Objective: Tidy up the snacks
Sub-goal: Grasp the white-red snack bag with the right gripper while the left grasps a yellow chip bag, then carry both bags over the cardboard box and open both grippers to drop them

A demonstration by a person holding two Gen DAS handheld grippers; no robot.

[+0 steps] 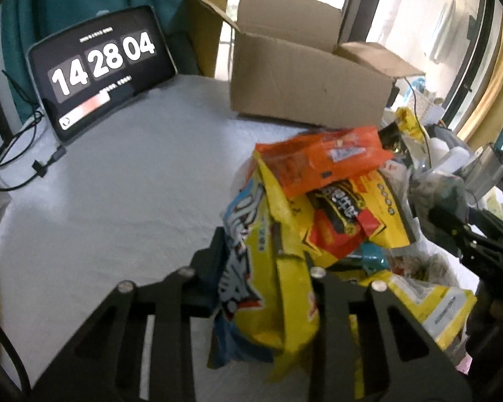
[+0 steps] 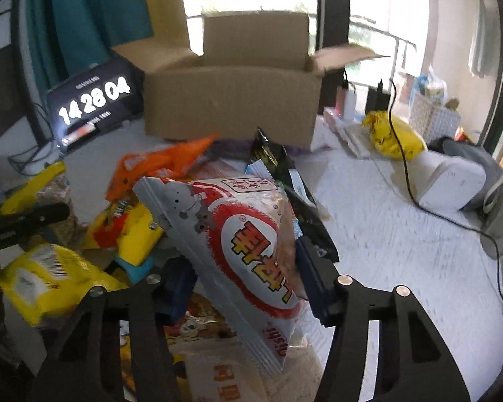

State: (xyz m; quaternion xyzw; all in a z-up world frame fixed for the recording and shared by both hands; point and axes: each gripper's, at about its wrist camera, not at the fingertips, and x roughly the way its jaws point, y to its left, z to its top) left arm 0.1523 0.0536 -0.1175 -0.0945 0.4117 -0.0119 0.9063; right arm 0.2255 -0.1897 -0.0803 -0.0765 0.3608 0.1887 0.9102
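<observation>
both tongs are down in the snack pile. left gripper (image 1: pixel 261 268) has its jaws drawn in narrow on a yellow bag (image 1: pixel 278 301), which is pinched and creased between the pads; a blue-and-white bag (image 1: pixel 238 268) lies against that bag on its left side, and i cannot tell whether it is caught in the grip too. just ahead of the left gripper an orange bag (image 1: pixel 322 164) sits on top of the heap, over a yellow-and-red bag (image 1: pixel 348 224). right gripper (image 2: pixel 248 278) has its jaws about half drawn in, pressing on both sides of a white-and-red bag (image 2: pixel 248 244), which stands tilted between the pads. behind this bag a black packet (image 2: pixel 271 154) pokes up, and to the gripper's left more yellow bags (image 2: pixel 43 278) lie on the table (image 2: pixel 385 234). well ahead of both tongs stands an open box (image 1: pixel 305 80), flaps up, its inside not visible from here. left of the box a tablet (image 1: pixel 100 70) leans, showing a clock. off to the right gripper's right a cable (image 2: pixel 405 167) runs over a white gadget (image 2: pixel 452 181)
</observation>
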